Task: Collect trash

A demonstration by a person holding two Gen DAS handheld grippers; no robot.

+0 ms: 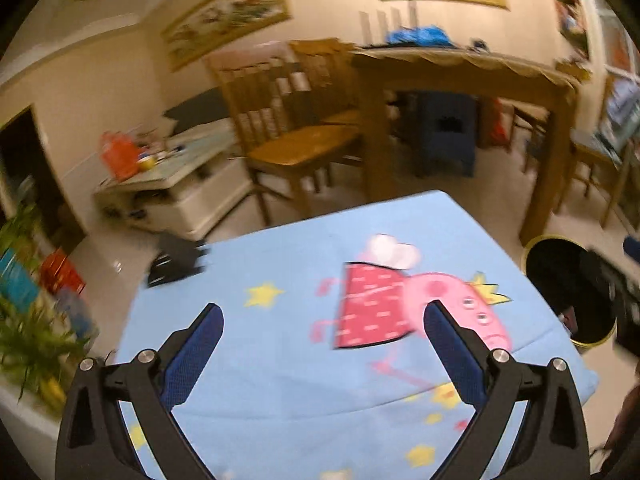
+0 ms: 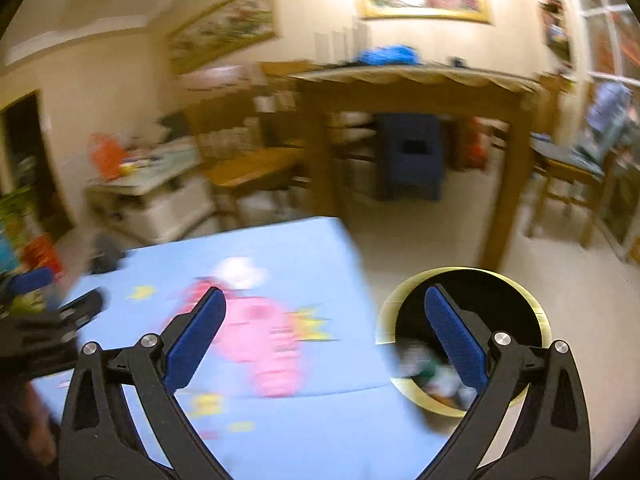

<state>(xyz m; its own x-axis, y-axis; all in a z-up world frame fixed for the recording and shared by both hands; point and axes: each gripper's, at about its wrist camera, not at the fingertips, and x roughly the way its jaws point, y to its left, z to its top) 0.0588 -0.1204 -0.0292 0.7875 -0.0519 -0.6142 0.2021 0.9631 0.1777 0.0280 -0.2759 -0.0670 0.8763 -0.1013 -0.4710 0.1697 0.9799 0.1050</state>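
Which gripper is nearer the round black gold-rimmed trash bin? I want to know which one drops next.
Right. The right gripper hangs open with one finger over the round black gold-rimmed trash bin. The left gripper, also open, sits over the blue cartoon tablecloth, with the bin off to its right.

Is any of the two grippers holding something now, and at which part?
Nothing is held. The left gripper and the right gripper both have open jaws with nothing between them.

One bin [image 2: 464,276], one blue table [image 1: 280,264], two wooden chairs [image 1: 304,148].
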